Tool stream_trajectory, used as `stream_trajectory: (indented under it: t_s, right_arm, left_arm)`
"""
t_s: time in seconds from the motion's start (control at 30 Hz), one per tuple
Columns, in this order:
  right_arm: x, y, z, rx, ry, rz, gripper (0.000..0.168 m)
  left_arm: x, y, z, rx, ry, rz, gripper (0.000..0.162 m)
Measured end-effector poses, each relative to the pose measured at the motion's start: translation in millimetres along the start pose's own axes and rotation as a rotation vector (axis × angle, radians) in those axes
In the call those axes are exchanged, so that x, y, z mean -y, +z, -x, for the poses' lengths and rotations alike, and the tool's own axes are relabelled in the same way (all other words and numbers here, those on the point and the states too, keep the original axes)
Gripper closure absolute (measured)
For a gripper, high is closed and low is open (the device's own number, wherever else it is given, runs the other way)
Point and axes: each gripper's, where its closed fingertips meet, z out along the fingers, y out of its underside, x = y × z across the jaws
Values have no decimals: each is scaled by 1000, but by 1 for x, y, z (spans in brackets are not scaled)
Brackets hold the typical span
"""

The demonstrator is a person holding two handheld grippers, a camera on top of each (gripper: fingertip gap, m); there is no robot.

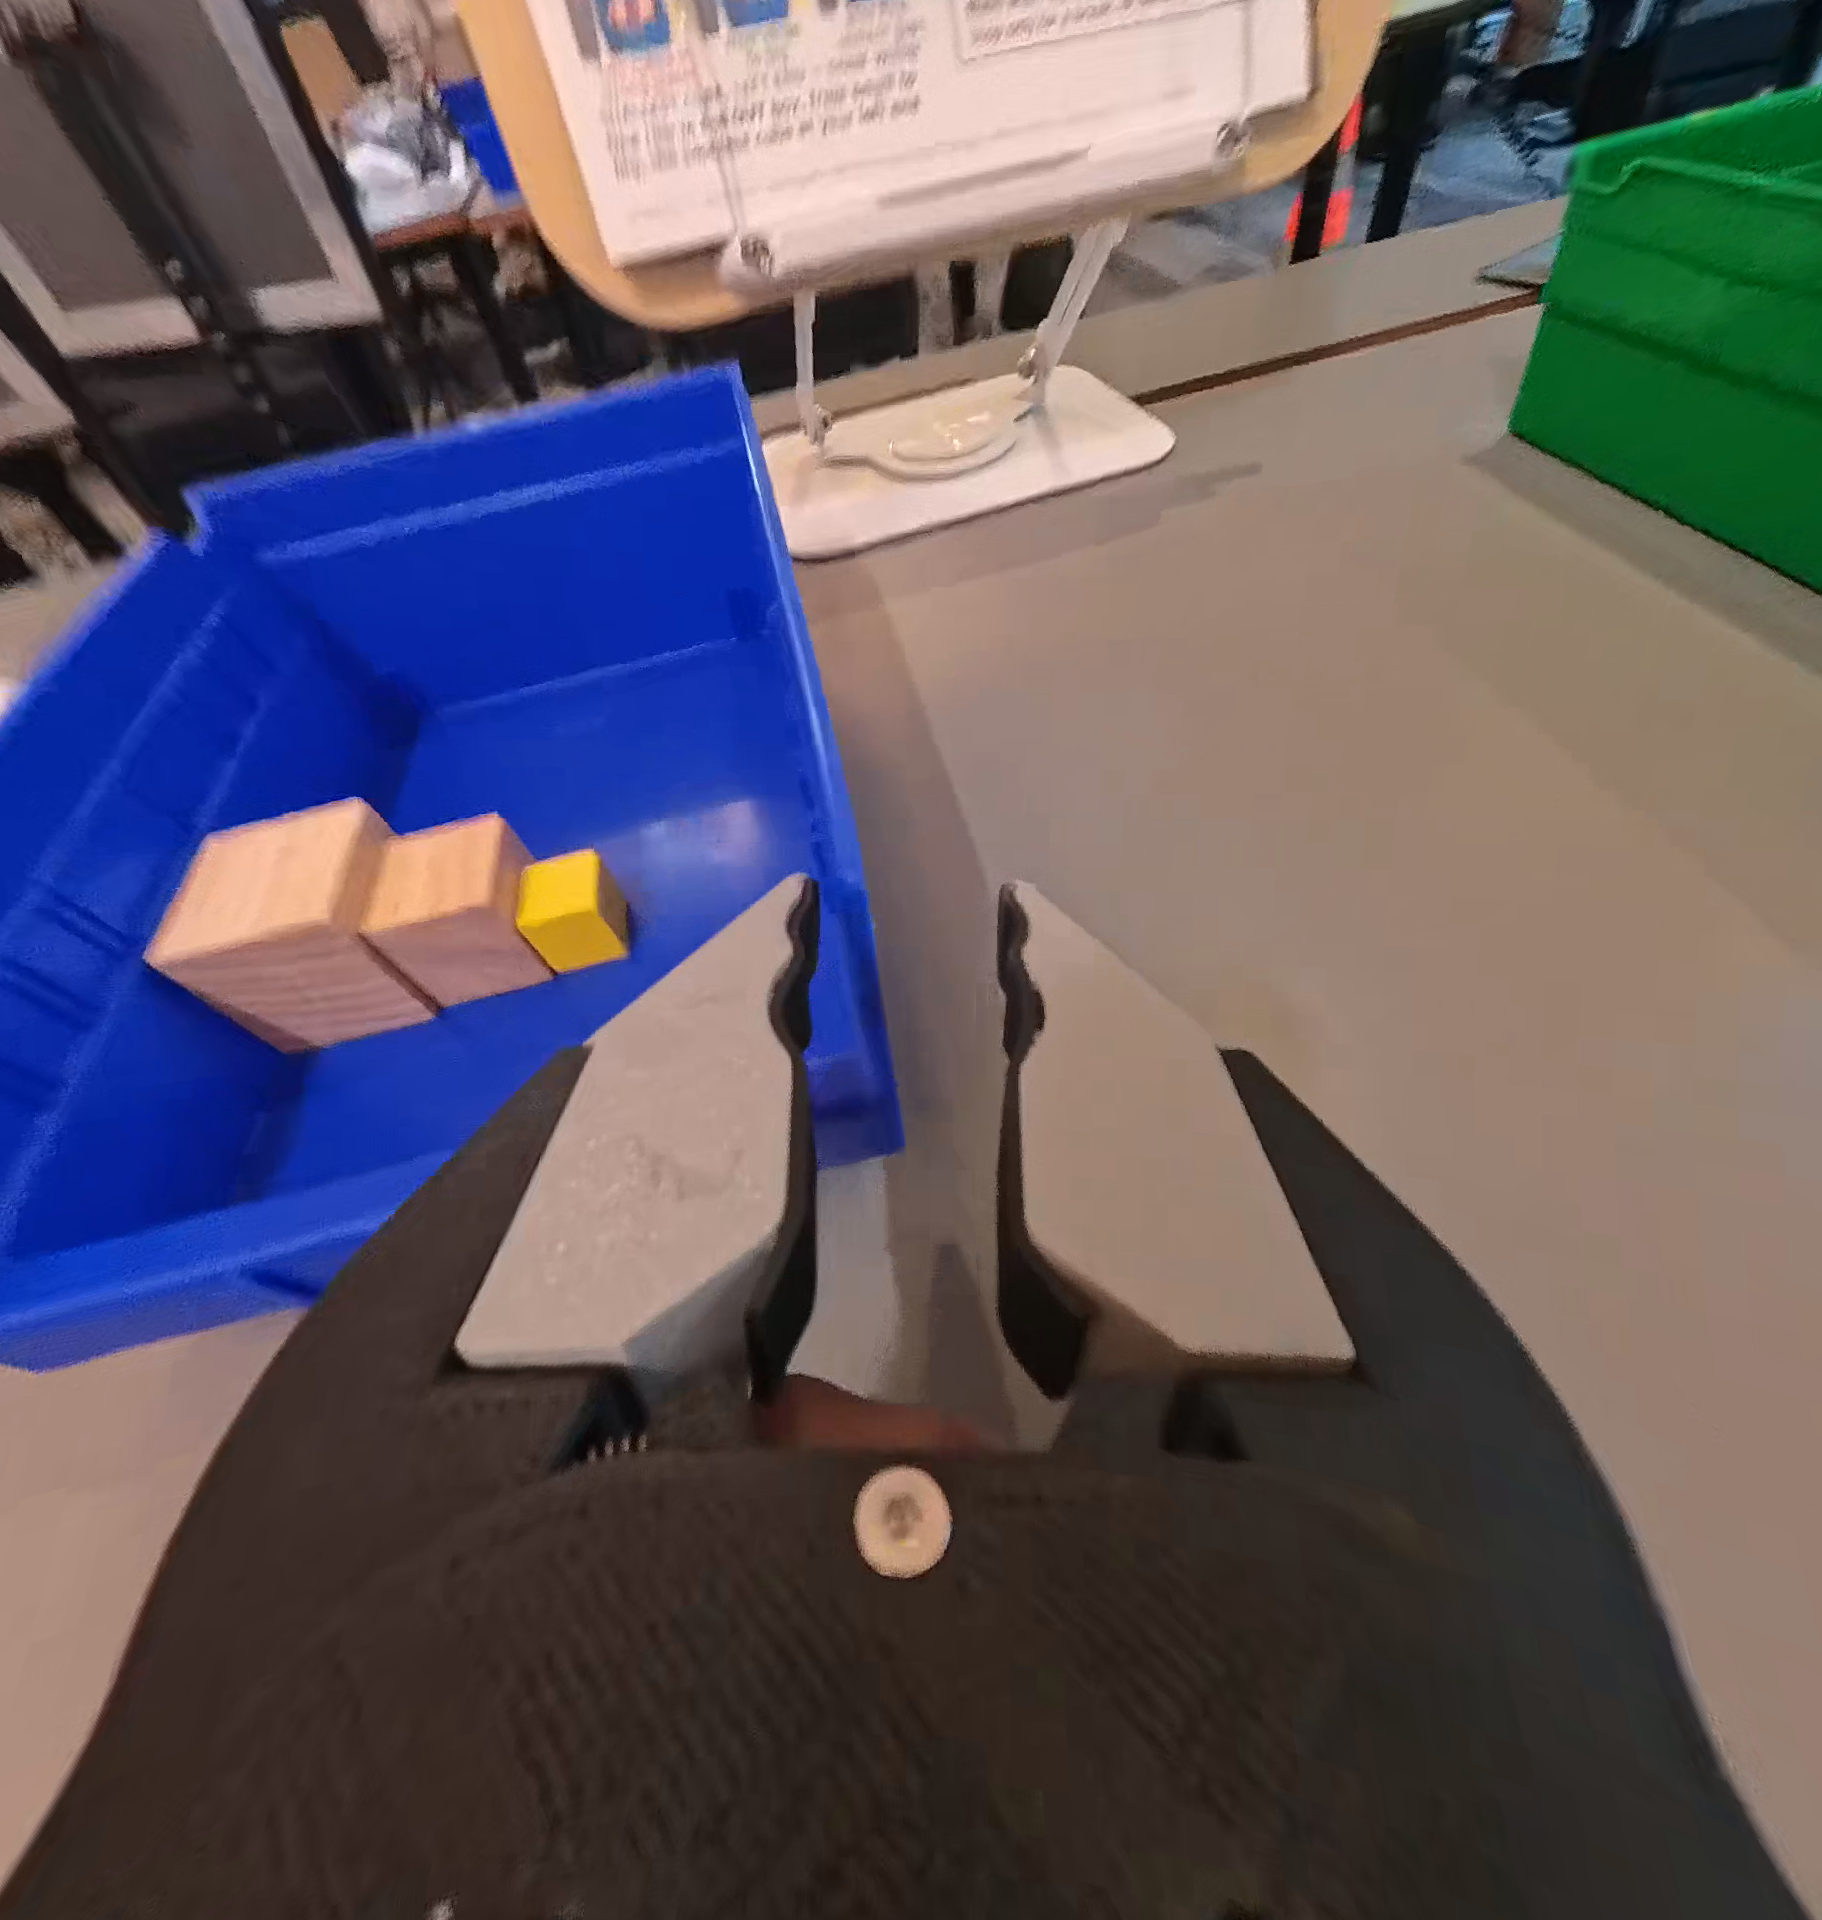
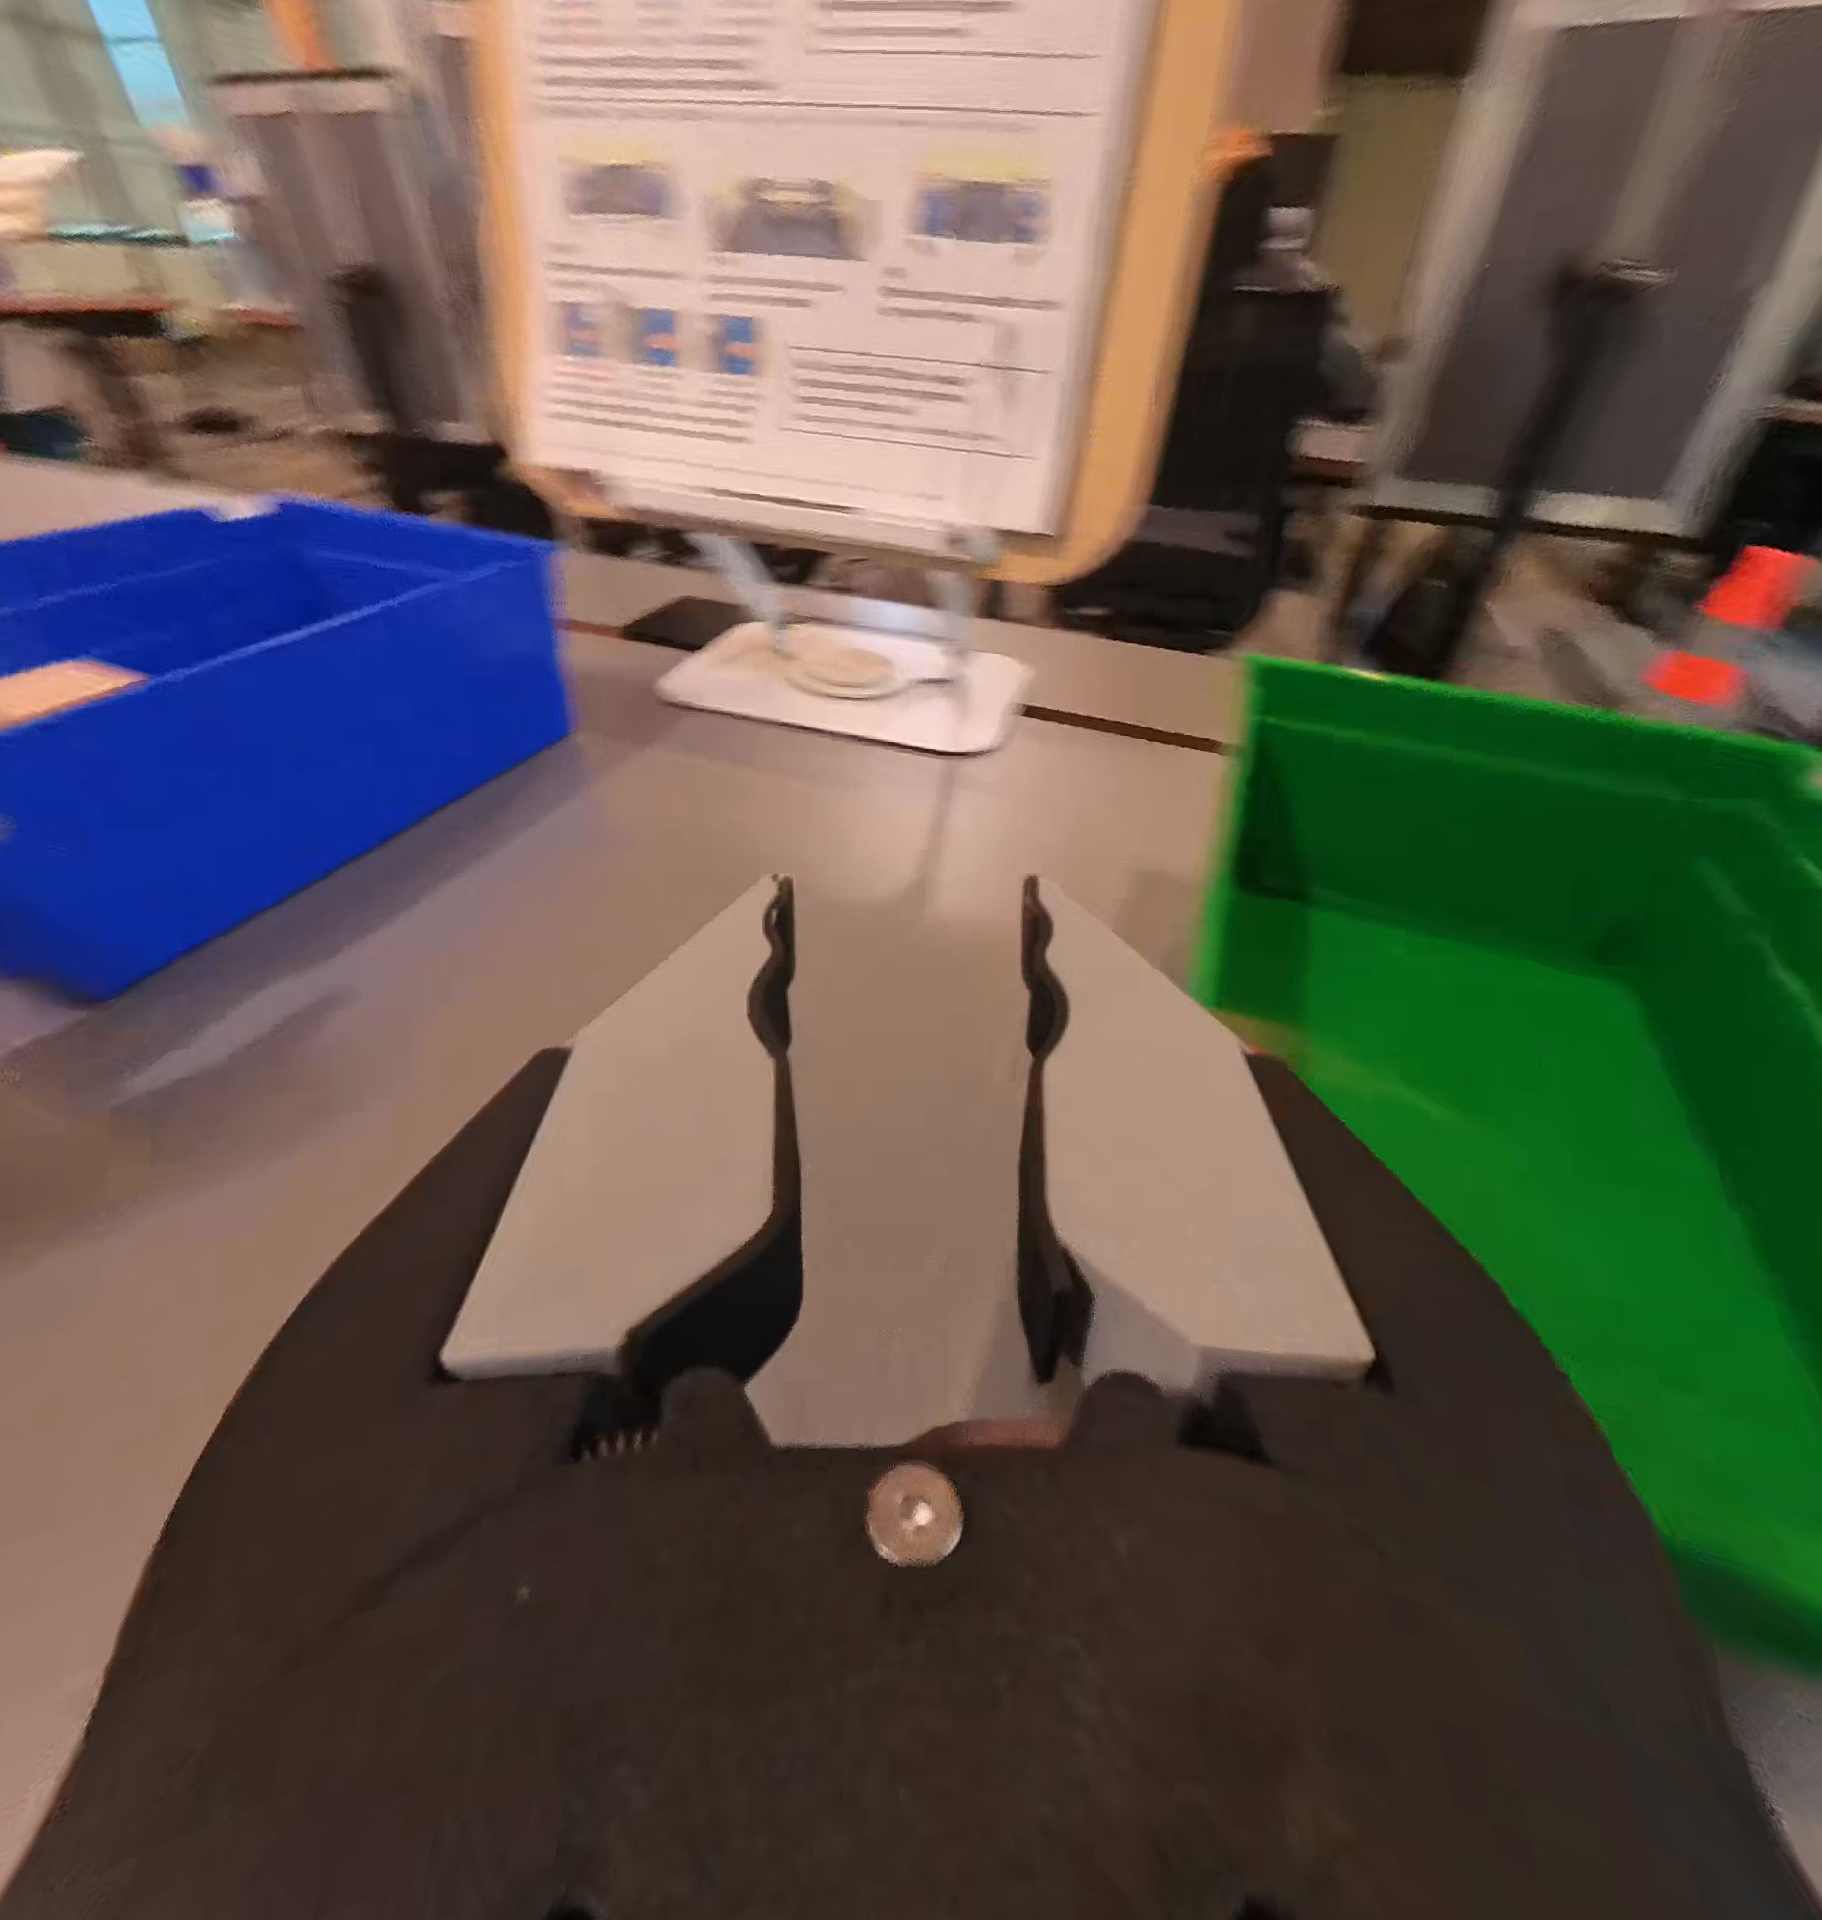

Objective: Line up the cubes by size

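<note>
Three cubes stand side by side in a row inside the blue bin (image 1: 813,790): a large wooden cube (image 1: 278,914), a medium wooden cube (image 1: 450,904) and a small yellow cube (image 1: 572,909), touching each other. My left gripper (image 1: 907,914) is open and empty, above the bin's right front corner, to the right of the cubes. My right gripper (image 2: 902,904) is open and empty over the grey table, between the blue bin (image 2: 263,748) and the green bin (image 2: 1509,1018). A wooden cube top (image 2: 45,691) shows in the blue bin in the right wrist view.
A green bin (image 1: 1707,343) stands at the right; what I see of its inside is empty. A board with printed sheets on a white stand (image 1: 969,447) sits at the table's back middle, also in the right wrist view (image 2: 845,675). Grey table (image 1: 1354,831) lies between the bins.
</note>
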Motion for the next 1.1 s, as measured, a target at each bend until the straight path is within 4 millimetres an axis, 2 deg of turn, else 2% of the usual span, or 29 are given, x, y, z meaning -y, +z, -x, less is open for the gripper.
stream_trajectory:
  t_s: [0.07, 0.1, 0.13, 0.17, 0.2, 0.27, 0.33, 0.37, 0.43, 0.5, 0.53, 0.6, 0.77, 0.8, 0.83, 0.87, 0.97, 1.1]
  right_arm:
    - [3, 9, 46, 237, -44, 46, 125]
    - [0, 12, 68, 356, -60, 84, 120]
    - [-3, 16, 84, 450, -64, 116, 109]
    - [-6, 20, 96, 527, -59, 140, 103]
    - [-6, 23, 107, 603, -43, 149, 103]
    - [-4, 32, 125, 728, -7, 129, 103]
    - [-8, 36, 141, 837, 5, 137, 102]
    - [-13, 36, 149, 884, -3, 142, 101]
    - [-27, 30, 162, 964, -50, 152, 95]
    - [-40, 24, 168, 993, -94, 180, 94]
    - [-41, 22, 168, 985, -115, 182, 93]
    - [-40, 18, 167, 980, -126, 152, 96]
    - [-38, 11, 166, 1019, -81, 160, 95]
    - [-37, 9, 166, 1028, -80, 159, 95]
    - [-36, 9, 166, 1030, -83, 157, 95]
    - [-36, 9, 165, 1023, -88, 152, 95]
    - [-35, 7, 166, 1036, -76, 152, 96]
    - [-37, -7, 175, 1152, 0, 201, 97]
  left_arm:
    - [22, -19, 17, -20, 61, -59, 131]
    - [32, -28, 25, -65, 89, -74, 136]
    - [38, -35, 28, -156, 119, -55, 145]
    - [40, -38, 30, -254, 152, -4, 146]
    - [41, -36, 37, -313, 216, 51, 138]
    - [41, -19, 56, -357, 471, 134, 115]
    - [23, -1, 63, -469, 715, 254, 103]
    - [10, 6, 63, -540, 806, 317, 100]
    - [-9, 29, 73, -570, 956, 431, 102]
    - [-21, 53, 78, -585, 1050, 484, 109]
    - [-26, 63, 79, -596, 1079, 505, 115]
    - [-37, 79, 83, -612, 1117, 552, 115]
    - [-76, 91, 107, -632, 1216, 784, 115]
    - [-77, 92, 108, -643, 1215, 798, 127]
    - [-76, 93, 108, -645, 1214, 798, 124]
    - [-76, 94, 108, -649, 1209, 804, 133]
    - [-74, 94, 105, -661, 1203, 778, 134]
    - [-52, 89, 88, -622, 1161, 543, 136]
